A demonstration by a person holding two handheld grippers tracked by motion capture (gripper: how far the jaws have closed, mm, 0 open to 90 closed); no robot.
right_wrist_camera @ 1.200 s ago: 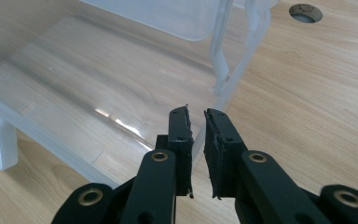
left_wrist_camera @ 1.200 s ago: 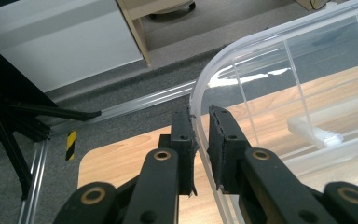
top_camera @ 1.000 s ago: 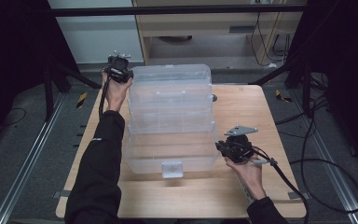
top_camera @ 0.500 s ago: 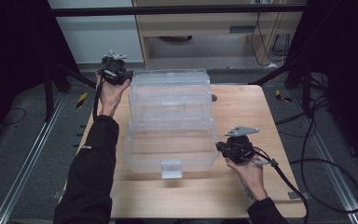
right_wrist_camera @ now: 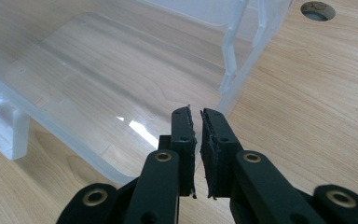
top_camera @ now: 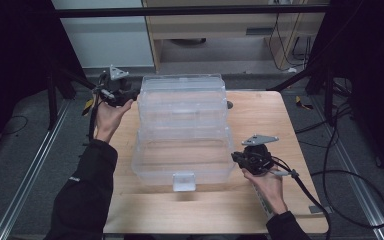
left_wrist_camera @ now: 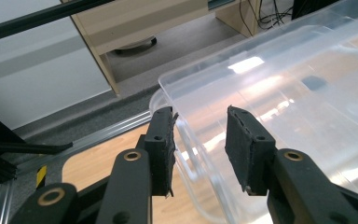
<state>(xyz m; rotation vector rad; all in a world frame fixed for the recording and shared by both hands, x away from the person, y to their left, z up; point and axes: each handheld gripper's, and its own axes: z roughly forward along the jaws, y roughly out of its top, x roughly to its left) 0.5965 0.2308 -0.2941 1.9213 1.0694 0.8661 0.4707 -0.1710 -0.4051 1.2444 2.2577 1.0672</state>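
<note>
Clear plastic box (top_camera: 182, 160) mid-frame on wooden table (top_camera: 280, 115), lid (top_camera: 182, 97) raised behind it. Left gripper (top_camera: 115, 92) upper left, jaws just opened off lid's edge. Right gripper (top_camera: 237, 159) lower right, nearly closed, pinching box's rim.

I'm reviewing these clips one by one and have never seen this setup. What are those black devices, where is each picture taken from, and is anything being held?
A person stands at a wooden table holding hand-operated tongs in each hand. The high view looks down from above; the other two pictures come from cameras riding on the tongs, looking along their black jaws.

On the table sits a clear plastic storage box with its hinged lid swung up and open.

The left tongs are at the lid's edge: the clear rim passes between the jaws, which have just been opening and do not press on it. The right tongs are by the box's right side, jaws nearly together with nothing visibly between them.
</note>
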